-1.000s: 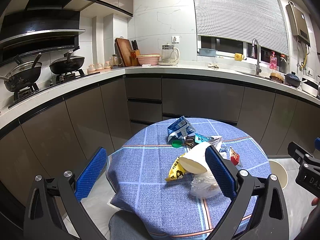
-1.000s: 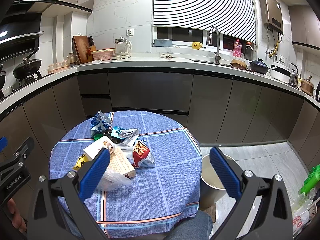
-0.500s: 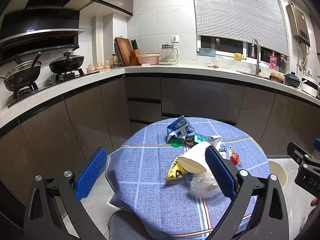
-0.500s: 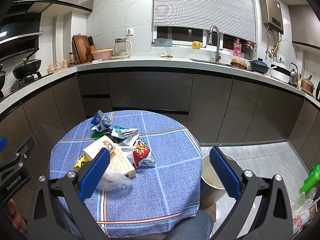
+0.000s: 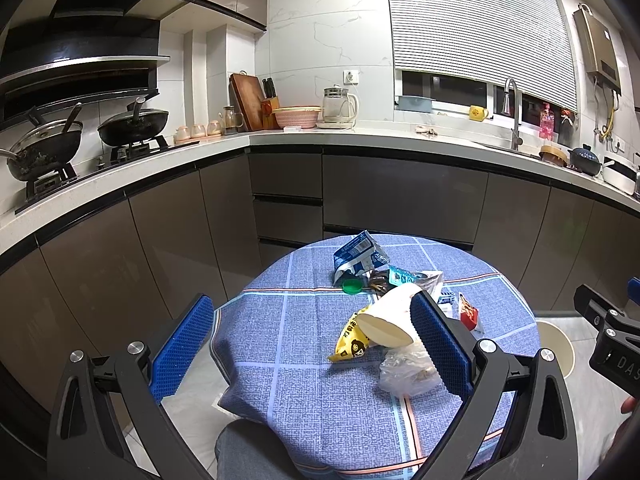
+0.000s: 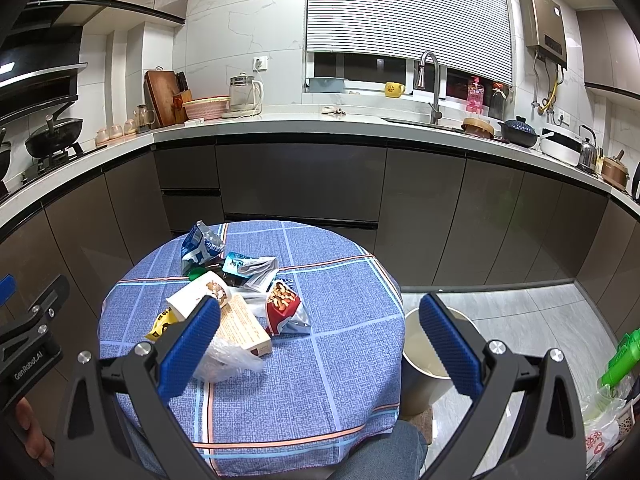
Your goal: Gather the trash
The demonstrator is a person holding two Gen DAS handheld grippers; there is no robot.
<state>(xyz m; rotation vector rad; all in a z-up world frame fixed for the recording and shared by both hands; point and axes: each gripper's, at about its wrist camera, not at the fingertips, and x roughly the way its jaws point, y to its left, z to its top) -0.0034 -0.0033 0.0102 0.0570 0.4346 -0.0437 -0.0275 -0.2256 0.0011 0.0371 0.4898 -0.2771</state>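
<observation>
Both claws, left gripper (image 5: 308,344) and right gripper (image 6: 320,344), apart and empty above littered table (image 6: 320,380); collecting not started; next, probably grip paper cup (image 5: 386,318), carry to bin (image 6: 420,360).

"GenRobot.AI" is printed in white on the black body of the left gripper (image 6: 30,344), seen from the right wrist view. The letters "DAS" are seen on the right gripper (image 5: 612,344), cut off by the frame edge. Wrapper print cannot be read.

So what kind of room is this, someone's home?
Most likely a home kitchen: woks on a gas stove, a sink faucet under the window, and a small round table strewn with snack wrappers.
</observation>
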